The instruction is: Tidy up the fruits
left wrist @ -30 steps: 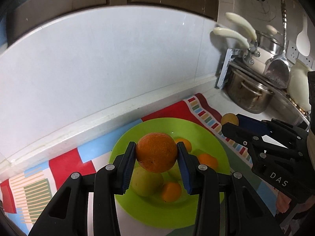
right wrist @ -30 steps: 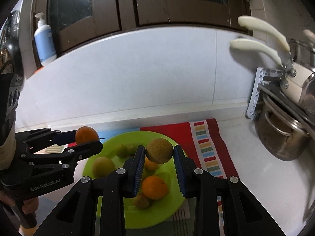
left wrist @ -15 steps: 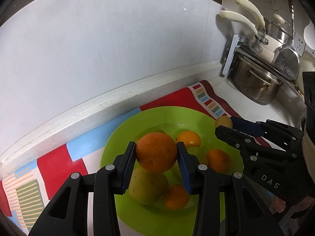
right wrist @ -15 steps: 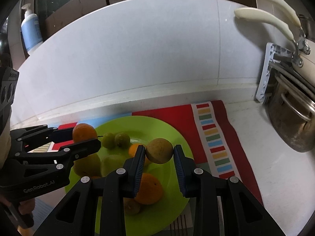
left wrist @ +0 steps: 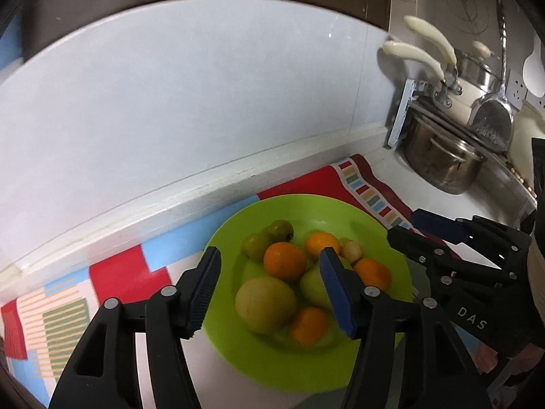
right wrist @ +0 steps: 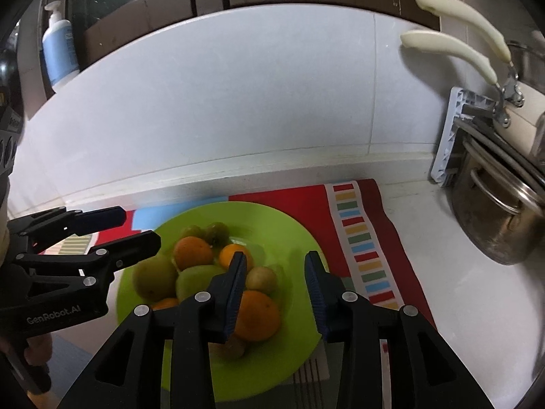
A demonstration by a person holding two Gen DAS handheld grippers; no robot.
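A lime green plate sits on a striped cloth and holds several fruits: oranges, yellow-green pears, small green fruits and a small tan fruit. My left gripper is open and empty just above the plate's near left side. My right gripper is open and empty above the plate, beside the tan fruit and a large orange. Each gripper also shows in the other's view, the right and the left.
The colourful striped cloth lies on a white counter against a pale wall. A steel pot and pans on a rack stand at the right. A soap bottle stands on the ledge at the upper left.
Both grippers have opened. The orange from the left gripper and the tan fruit from the right gripper now lie on the plate. Both grippers have drawn back a little.
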